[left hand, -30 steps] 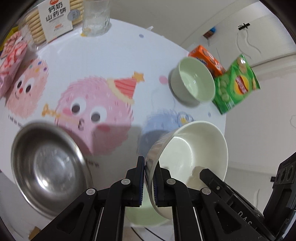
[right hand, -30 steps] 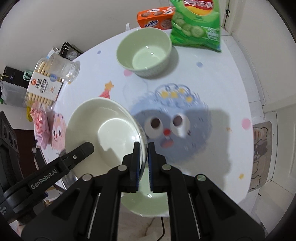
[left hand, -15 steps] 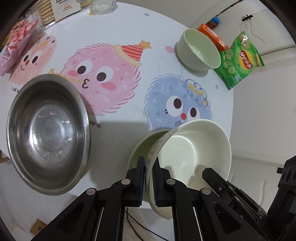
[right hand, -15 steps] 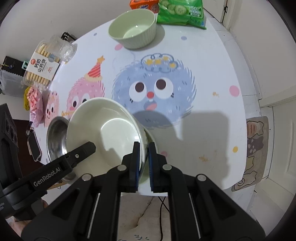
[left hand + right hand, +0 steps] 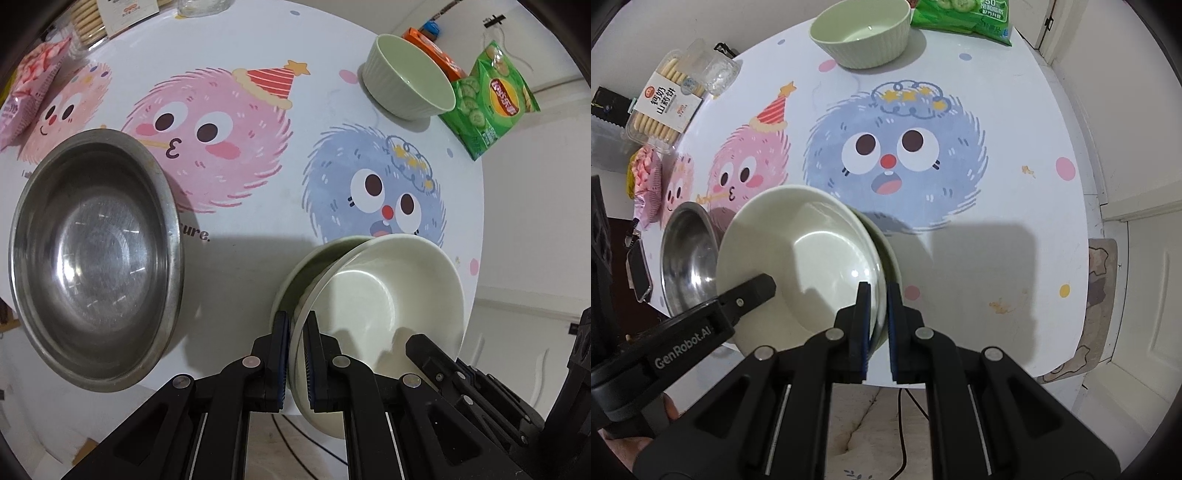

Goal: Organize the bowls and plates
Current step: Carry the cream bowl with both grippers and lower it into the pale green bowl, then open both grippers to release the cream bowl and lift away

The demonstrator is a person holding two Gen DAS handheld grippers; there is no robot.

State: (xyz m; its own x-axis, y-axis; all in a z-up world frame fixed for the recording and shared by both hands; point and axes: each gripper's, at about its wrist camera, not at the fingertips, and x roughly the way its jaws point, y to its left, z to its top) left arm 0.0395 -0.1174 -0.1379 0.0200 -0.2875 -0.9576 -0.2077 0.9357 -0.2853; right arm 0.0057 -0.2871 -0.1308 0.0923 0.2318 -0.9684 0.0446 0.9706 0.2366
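Left wrist view: a cream ceramic bowl (image 5: 373, 295) is clamped at its near-left rim by the left gripper (image 5: 295, 354), and its opposite rim by the right gripper (image 5: 876, 325) (jaws nearly closed), tilted over a pale green plate (image 5: 310, 266) at the table's (image 5: 240, 48) near edge.

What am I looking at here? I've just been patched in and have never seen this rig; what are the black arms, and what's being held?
These are no robot arms: a person holds a two-finger gripper in each hand, each with a fisheye camera looking along its fingers. One picture is from the left gripper, the other from the right gripper. Both are shut on opposite rims of the same white bowl, tilted over a pale green dish near the edge of the round table. Also there: a steel bowl, a green ribbed bowl, a chips bag, an orange box, biscuits and a pink snack packet.
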